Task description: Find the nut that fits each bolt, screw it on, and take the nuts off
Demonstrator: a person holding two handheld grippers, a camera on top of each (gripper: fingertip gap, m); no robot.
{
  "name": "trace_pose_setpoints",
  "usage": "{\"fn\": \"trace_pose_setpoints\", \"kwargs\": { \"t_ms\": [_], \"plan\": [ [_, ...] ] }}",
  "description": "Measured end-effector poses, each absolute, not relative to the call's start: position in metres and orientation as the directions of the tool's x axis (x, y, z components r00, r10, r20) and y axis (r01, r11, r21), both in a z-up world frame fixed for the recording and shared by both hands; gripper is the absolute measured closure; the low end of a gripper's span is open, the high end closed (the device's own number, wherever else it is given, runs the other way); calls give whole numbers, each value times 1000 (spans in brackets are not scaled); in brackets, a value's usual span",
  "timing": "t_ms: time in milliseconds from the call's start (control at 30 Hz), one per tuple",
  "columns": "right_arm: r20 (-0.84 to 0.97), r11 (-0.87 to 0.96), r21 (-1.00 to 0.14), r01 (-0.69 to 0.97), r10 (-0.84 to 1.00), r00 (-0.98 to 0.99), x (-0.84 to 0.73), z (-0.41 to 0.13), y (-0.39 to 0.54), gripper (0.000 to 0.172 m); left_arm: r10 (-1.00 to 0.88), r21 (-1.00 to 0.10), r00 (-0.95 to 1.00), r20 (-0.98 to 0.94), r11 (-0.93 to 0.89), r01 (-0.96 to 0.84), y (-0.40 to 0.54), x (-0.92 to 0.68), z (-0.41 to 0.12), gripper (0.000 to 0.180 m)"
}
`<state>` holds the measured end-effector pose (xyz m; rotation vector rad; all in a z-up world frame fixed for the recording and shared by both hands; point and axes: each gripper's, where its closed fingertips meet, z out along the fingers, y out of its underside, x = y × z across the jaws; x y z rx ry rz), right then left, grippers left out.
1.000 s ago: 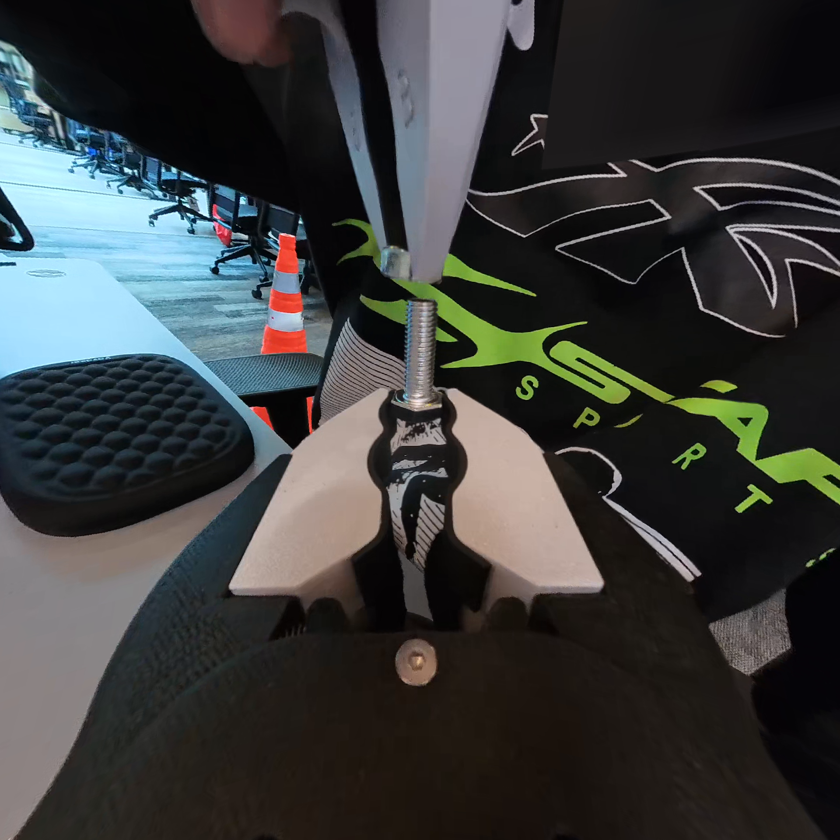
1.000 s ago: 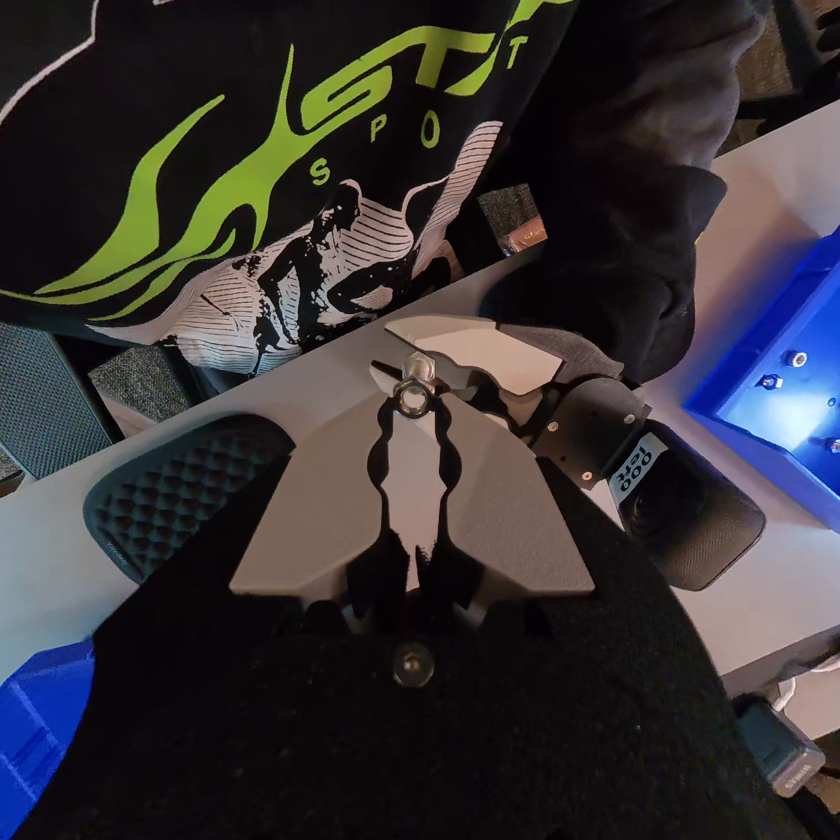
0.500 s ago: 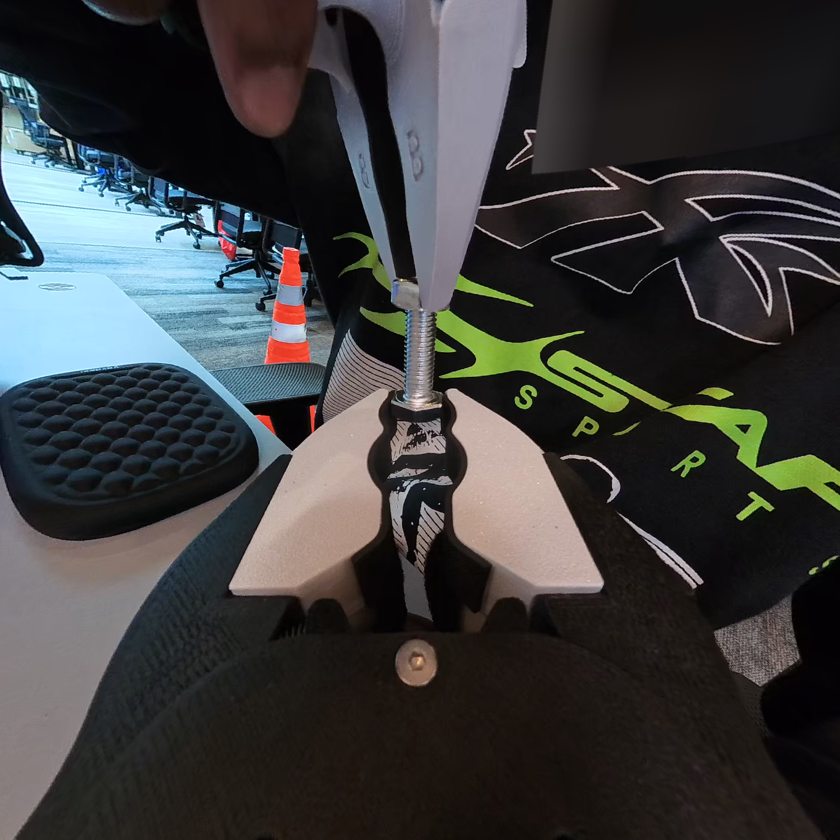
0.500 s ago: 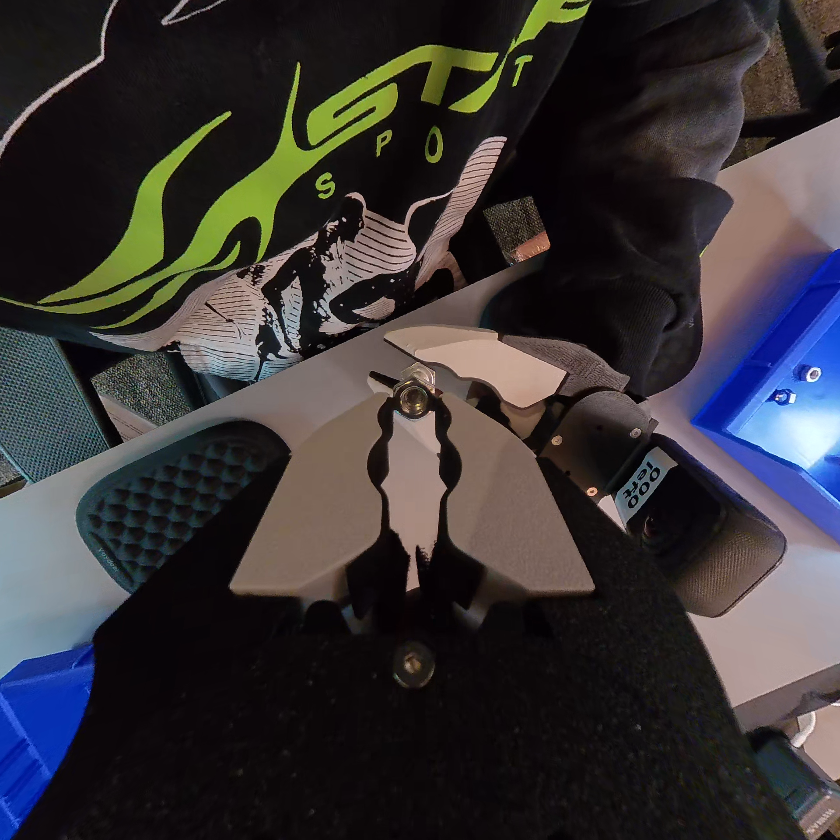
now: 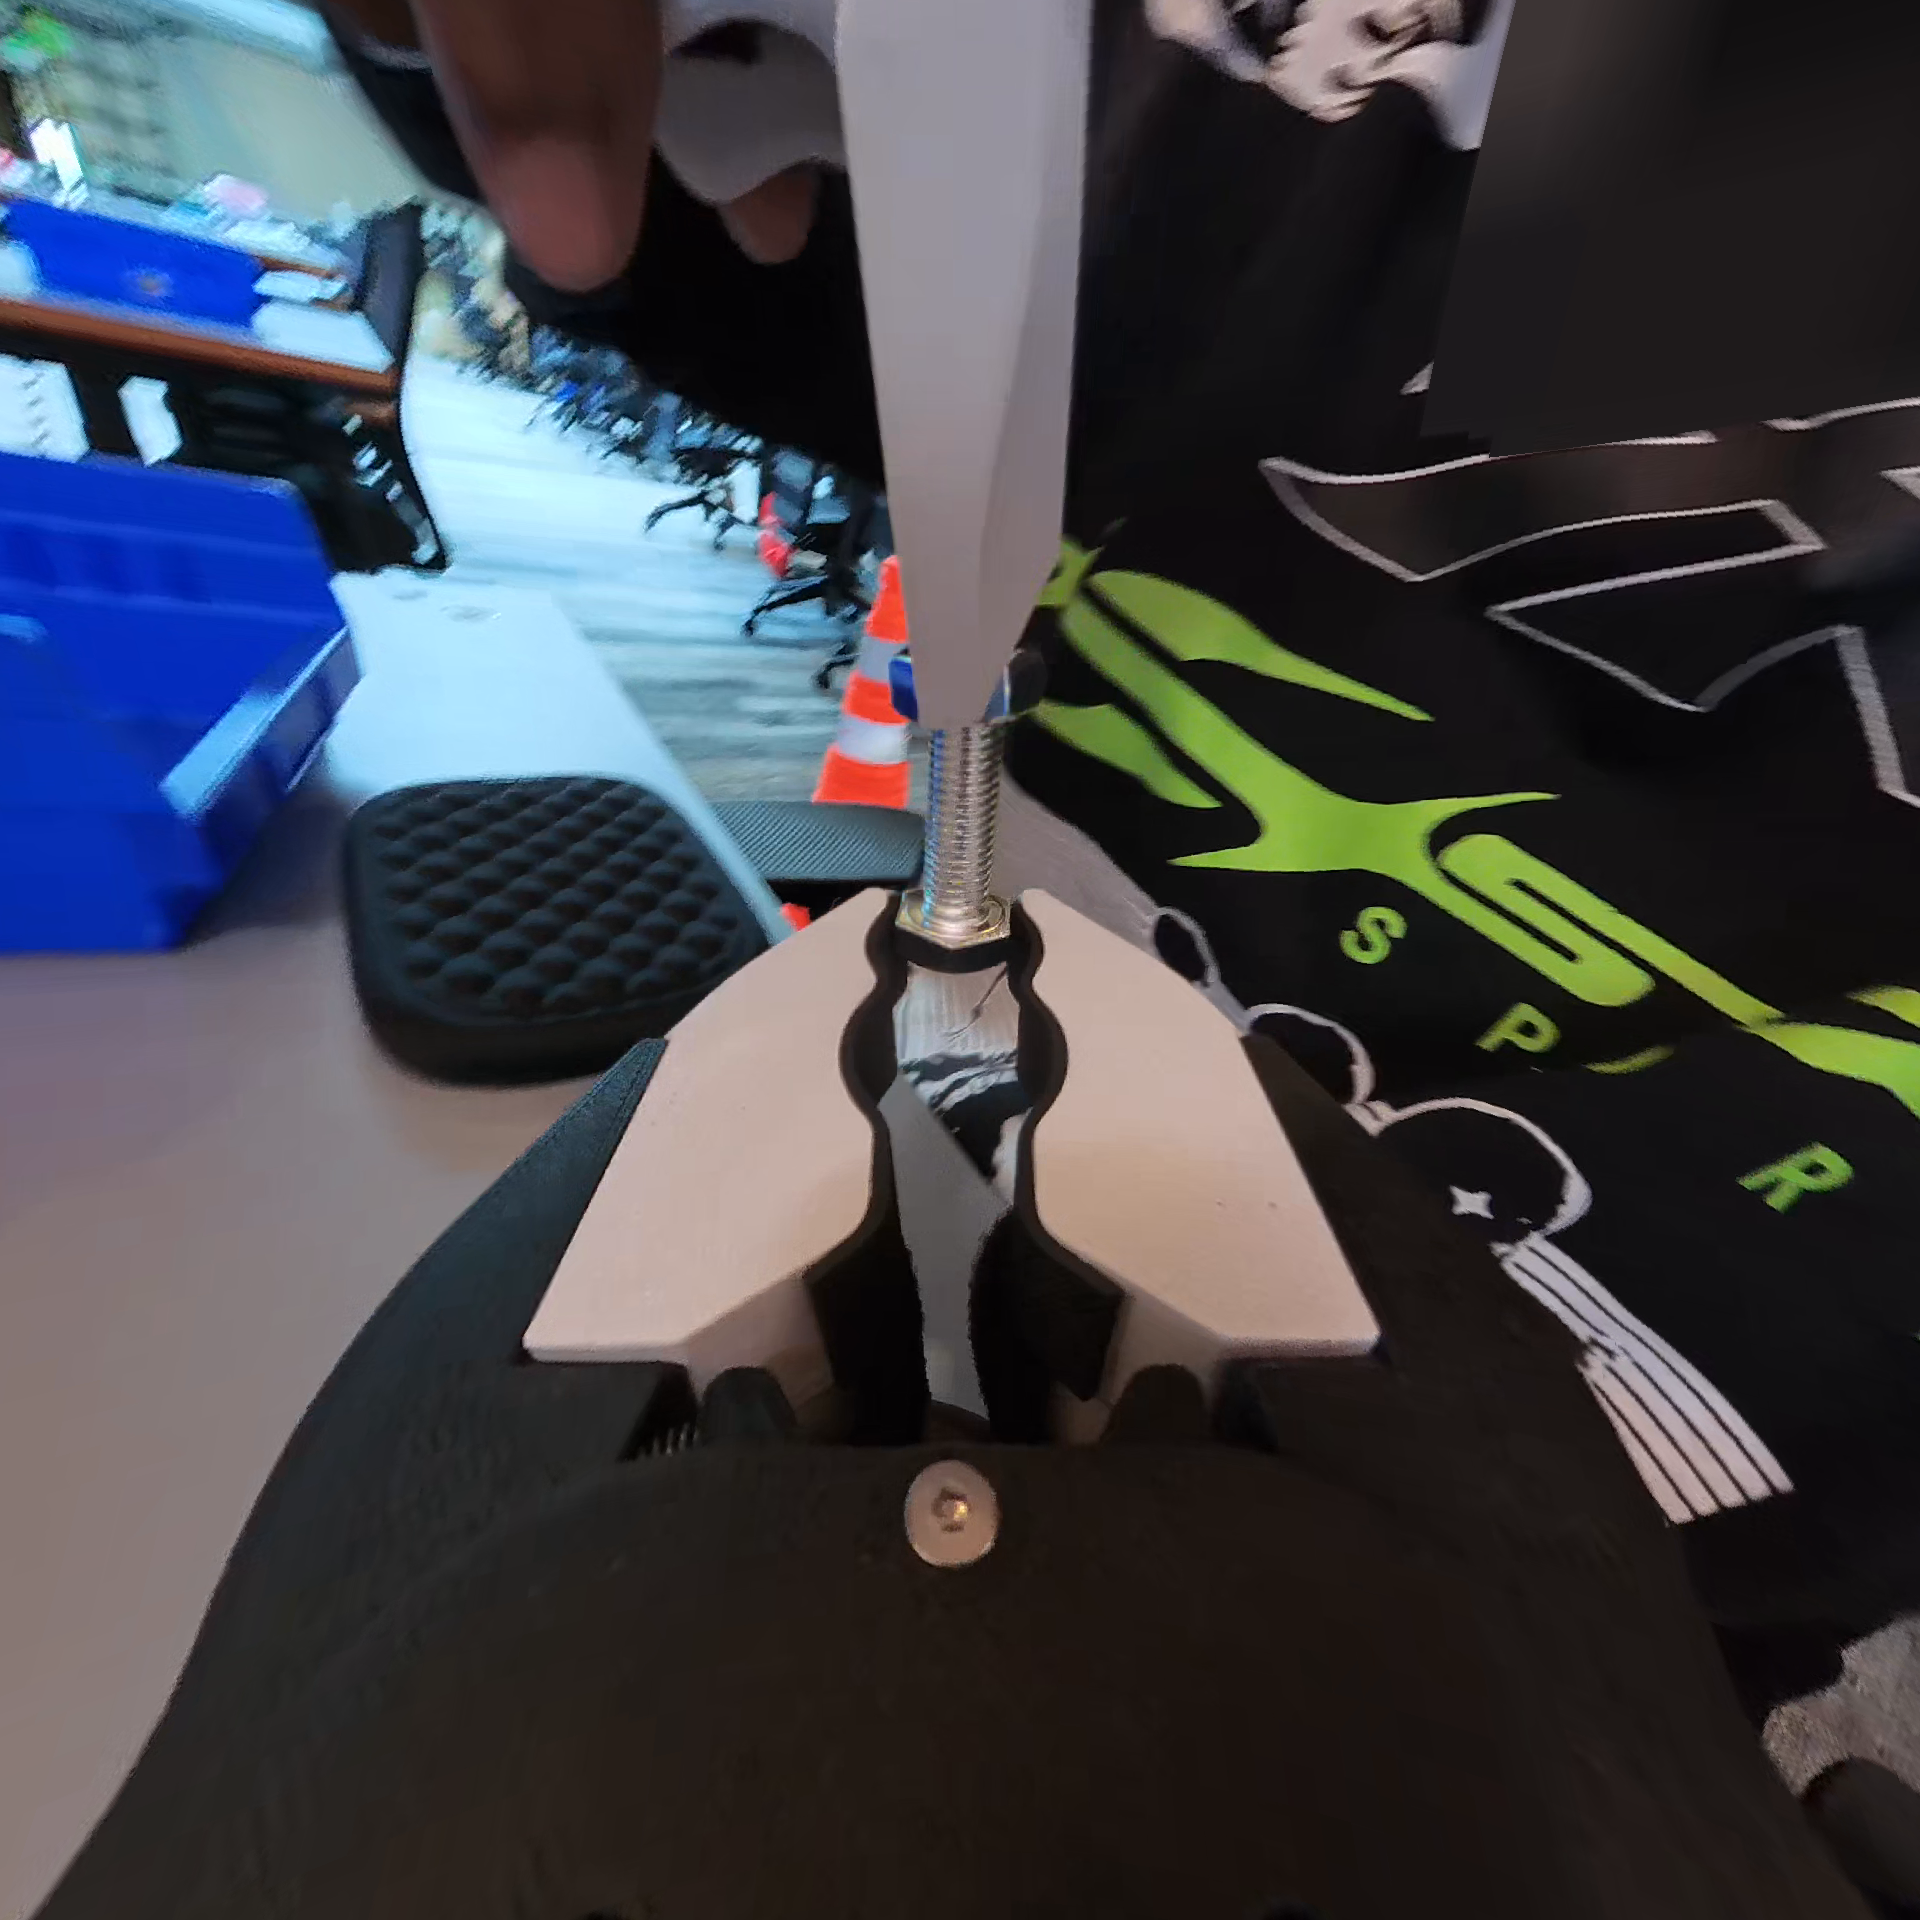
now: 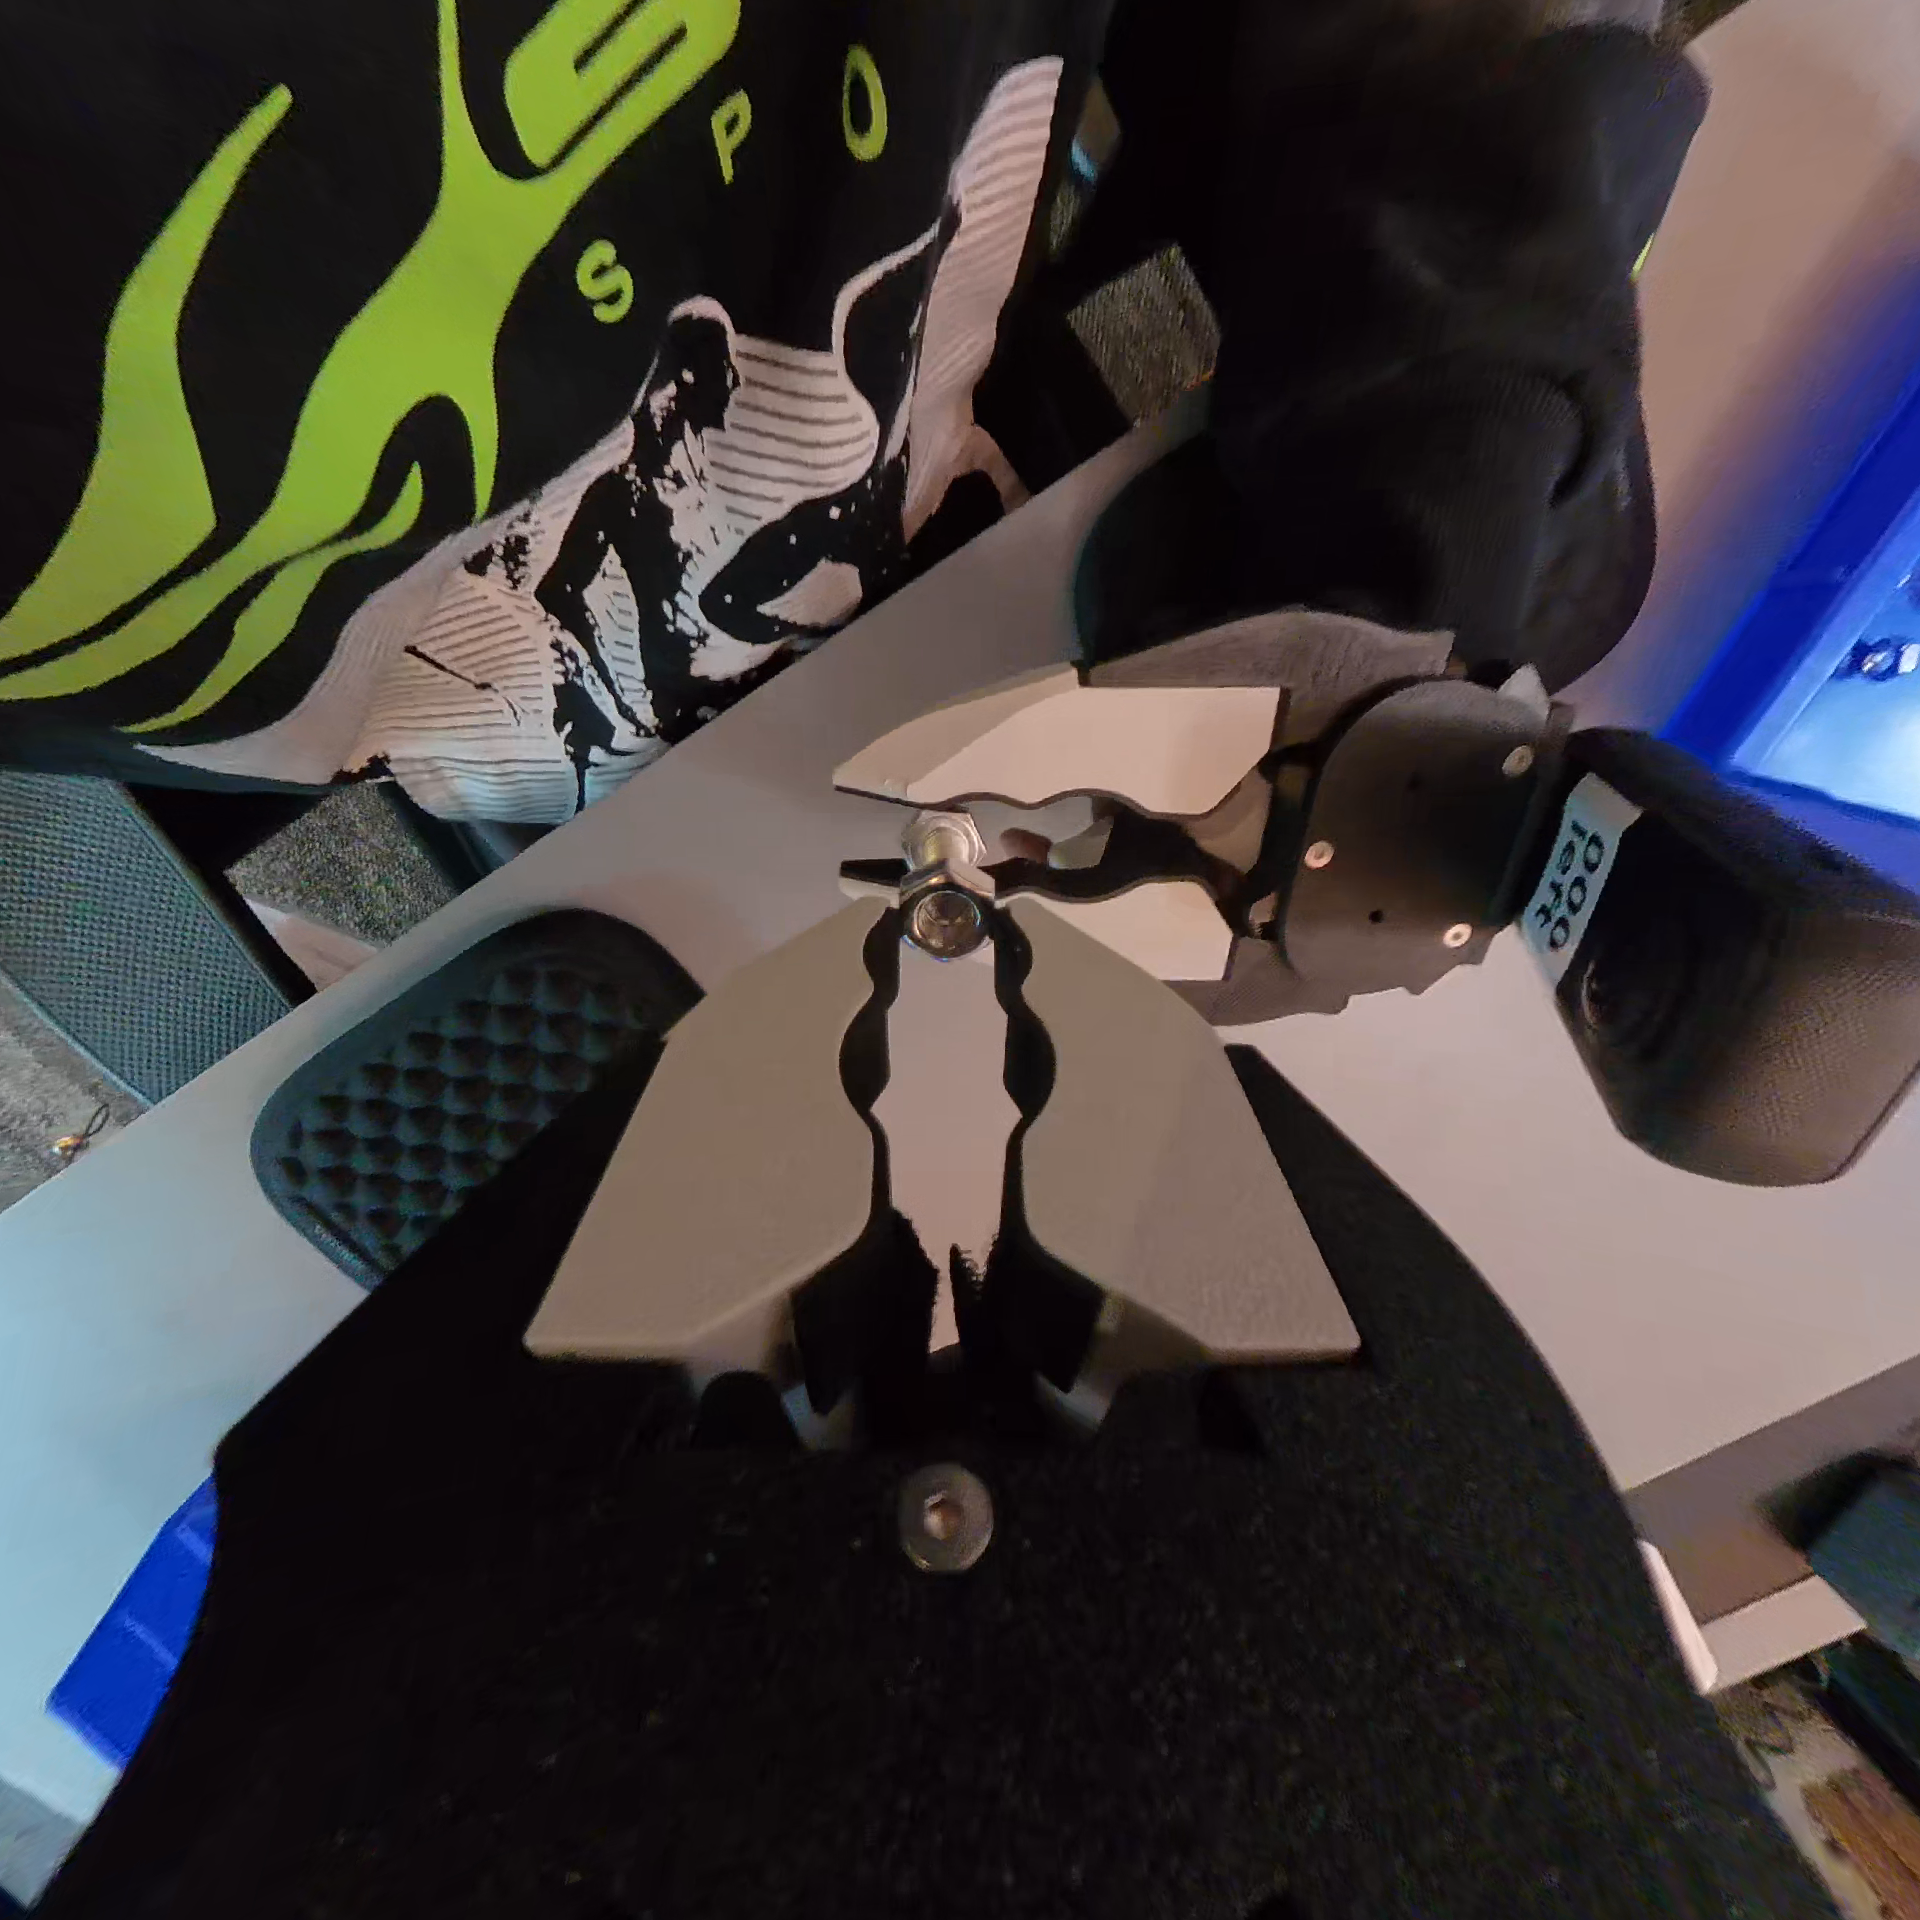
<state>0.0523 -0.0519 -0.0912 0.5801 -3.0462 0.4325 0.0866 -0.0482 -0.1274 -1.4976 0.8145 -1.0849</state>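
Over the white desk (image 6: 1455,1195) we clamp the bolt (image 5: 961,821) by its head in our left gripper (image 5: 958,925), shank pointing away, while our right gripper (image 6: 940,920) pinches the nut (image 6: 938,916) square on its far tip.

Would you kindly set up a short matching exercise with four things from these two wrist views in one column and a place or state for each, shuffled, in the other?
Things:
1. bolt
2. nut
3. black textured pad
4. blue bin

Places or states:
A. lying flat on the table, untouched
B. gripped by its hex head in the left gripper
C. standing at the table's far left
D. at the bolt's tip, in the right gripper

Pairs: 1-B, 2-D, 3-A, 4-C
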Motion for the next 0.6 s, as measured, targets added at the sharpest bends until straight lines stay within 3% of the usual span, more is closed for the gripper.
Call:
{"fn": "trace_pose_setpoints", "kwargs": {
  "t_ms": [233, 600],
  "plan": [
    [-16, 942, -215, -259, -268, -963, 52, -102, -34, 154, -851, -963, 469, 238, -271, -3, -32, 83, -141, 162],
    [31, 986, -146, -79, -75, -997, 32, -102, -20, 154, -722, -959, 647, 245, -279, 52, -12, 63, -141, 162]
  ]
}}
